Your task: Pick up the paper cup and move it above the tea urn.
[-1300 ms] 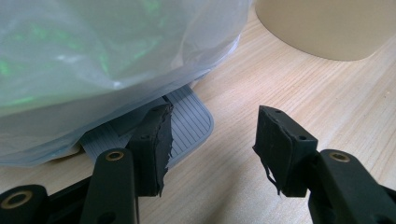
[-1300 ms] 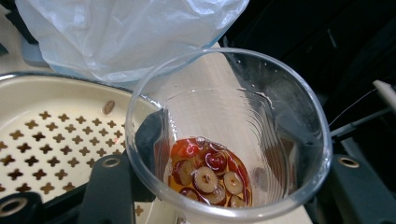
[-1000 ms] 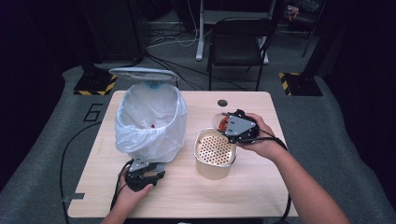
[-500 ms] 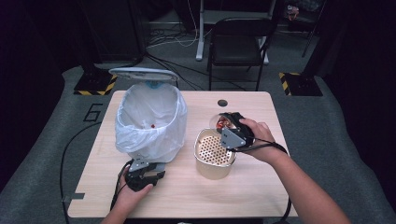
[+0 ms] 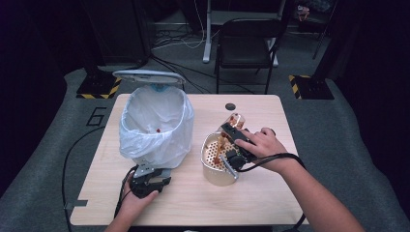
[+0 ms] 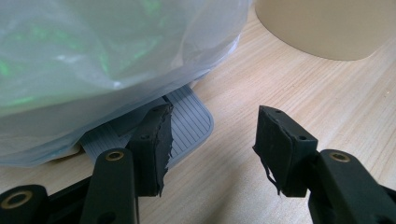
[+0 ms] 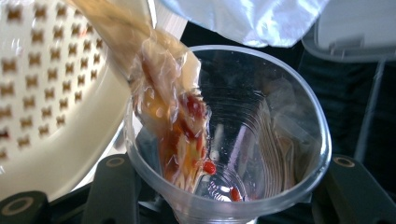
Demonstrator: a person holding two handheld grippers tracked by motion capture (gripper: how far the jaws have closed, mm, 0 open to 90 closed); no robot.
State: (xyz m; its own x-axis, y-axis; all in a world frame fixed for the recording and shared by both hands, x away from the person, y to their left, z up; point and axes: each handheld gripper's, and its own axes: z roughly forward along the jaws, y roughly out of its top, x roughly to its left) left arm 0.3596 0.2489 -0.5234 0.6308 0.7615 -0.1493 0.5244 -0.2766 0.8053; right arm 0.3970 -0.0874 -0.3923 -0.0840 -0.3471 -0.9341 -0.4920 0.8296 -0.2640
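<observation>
My right gripper (image 5: 231, 145), frame centre: clamped on a clear cup (image 7: 233, 135), tipped, brown liquid streaming into the strainer bowl (image 5: 212, 164). My left gripper (image 6: 212, 140), lower left: jaws apart, empty, by the bin's pedal (image 6: 187, 123).

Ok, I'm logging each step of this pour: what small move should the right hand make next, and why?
Probably tip the clear cup a bit further over the strainer: liquid is streaming out, yet red bits cling inside it. The right hand-held gripper clamps the cup.
</observation>
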